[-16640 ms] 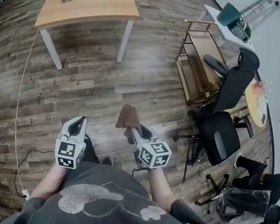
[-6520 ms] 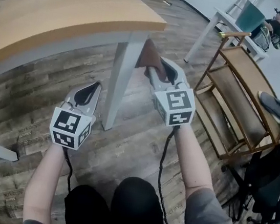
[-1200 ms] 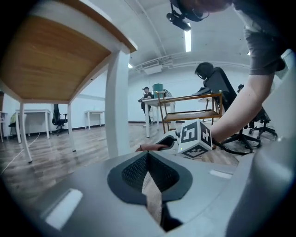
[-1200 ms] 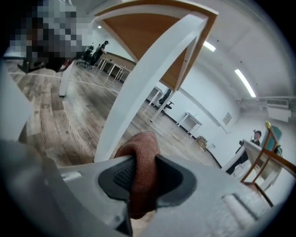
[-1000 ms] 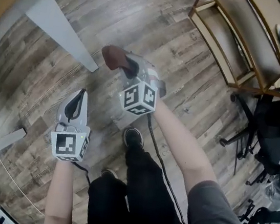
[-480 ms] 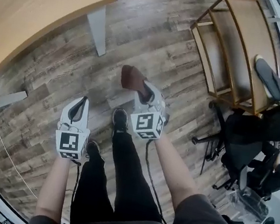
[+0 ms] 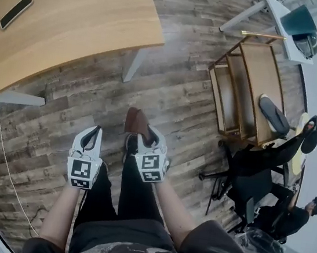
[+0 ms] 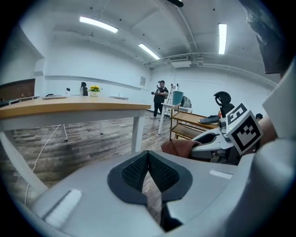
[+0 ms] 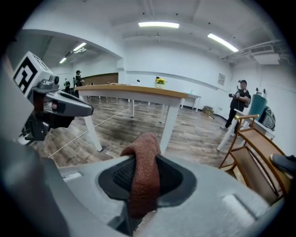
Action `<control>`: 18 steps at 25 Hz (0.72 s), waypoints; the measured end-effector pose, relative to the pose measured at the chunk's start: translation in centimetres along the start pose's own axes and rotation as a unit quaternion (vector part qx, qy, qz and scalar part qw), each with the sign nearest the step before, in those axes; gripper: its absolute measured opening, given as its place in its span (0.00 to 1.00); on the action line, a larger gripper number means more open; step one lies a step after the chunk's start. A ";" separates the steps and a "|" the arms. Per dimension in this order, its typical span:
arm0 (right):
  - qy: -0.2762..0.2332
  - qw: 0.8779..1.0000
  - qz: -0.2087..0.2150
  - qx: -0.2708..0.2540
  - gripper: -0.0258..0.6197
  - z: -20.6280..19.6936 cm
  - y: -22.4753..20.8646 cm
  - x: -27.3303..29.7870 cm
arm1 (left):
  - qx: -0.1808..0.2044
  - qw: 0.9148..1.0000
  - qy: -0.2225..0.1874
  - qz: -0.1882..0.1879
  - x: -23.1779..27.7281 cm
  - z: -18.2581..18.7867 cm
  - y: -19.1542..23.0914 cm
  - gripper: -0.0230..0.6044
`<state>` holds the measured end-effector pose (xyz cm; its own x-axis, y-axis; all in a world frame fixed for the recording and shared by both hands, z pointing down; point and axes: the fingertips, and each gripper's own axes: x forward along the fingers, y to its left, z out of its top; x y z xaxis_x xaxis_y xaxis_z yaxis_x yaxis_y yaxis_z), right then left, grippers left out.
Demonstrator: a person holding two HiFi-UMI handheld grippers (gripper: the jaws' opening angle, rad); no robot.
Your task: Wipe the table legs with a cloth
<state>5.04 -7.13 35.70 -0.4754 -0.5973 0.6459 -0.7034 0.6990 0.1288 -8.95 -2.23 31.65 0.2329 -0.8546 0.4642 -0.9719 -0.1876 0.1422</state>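
A brown cloth (image 7: 135, 120) sticks out of my right gripper (image 7: 141, 133), which is shut on it; the same cloth (image 9: 144, 175) hangs folded between the pads in the right gripper view. My left gripper (image 7: 91, 137) is shut and holds nothing, its pads (image 8: 138, 169) meeting. Both grippers hang over the wooden floor, in front of my legs. The wooden table (image 7: 74, 17) stands ahead, with one white leg (image 7: 133, 64) a step away and another leg (image 7: 17, 98) further left. Neither gripper touches a leg (image 9: 169, 123).
A wooden shelf cart (image 7: 243, 88) stands to the right, with black office chairs (image 7: 250, 182) beside it. A phone (image 7: 15, 12) lies on the table top. A white cable (image 7: 7, 160) runs across the floor at left. A person (image 8: 160, 96) stands far off.
My view has risen and pulled back from the table leg, so more of the table top shows. Both grippers have come closer to my body, and the cloth stays gripped.
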 end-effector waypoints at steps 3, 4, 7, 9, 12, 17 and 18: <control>0.009 1.000 0.029 -0.003 0.18 1.4 3.4 -1.8 | 0.000 1.000 0.004 0.005 -3.7 0.3 0.8 0.07; 0.008 0.999 0.034 -0.001 0.18 2.2 4.2 -2.4 | 0.000 1.000 0.002 0.005 -4.8 0.6 1.1 0.07; 0.000 0.999 0.040 -0.007 0.18 4.8 5.7 -3.5 | -0.015 1.000 -0.014 0.010 -7.3 2.5 1.9 0.07; -0.006 0.999 0.040 -0.012 0.18 6.0 6.5 -4.6 | -0.025 0.999 -0.025 0.014 -8.7 3.5 2.0 0.07; -0.012 0.999 0.036 -0.013 0.18 7.0 7.7 -6.0 | -0.011 0.999 -0.037 0.015 -10.0 3.4 2.4 0.07; -0.003 1.000 0.031 0.002 0.18 6.5 9.9 -7.1 | -0.010 0.999 -0.028 0.019 -11.1 1.9 3.9 0.07; 0.001 1.000 0.030 0.008 0.18 6.2 10.1 -7.4 | -0.016 0.999 -0.027 0.022 -11.5 1.9 4.1 0.07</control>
<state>-1.75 1.92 27.56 -0.5158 -0.5547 0.6529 -0.6828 0.7265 0.0778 -15.68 5.91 25.27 0.1868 -0.8868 0.4226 -0.9794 -0.1343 0.1511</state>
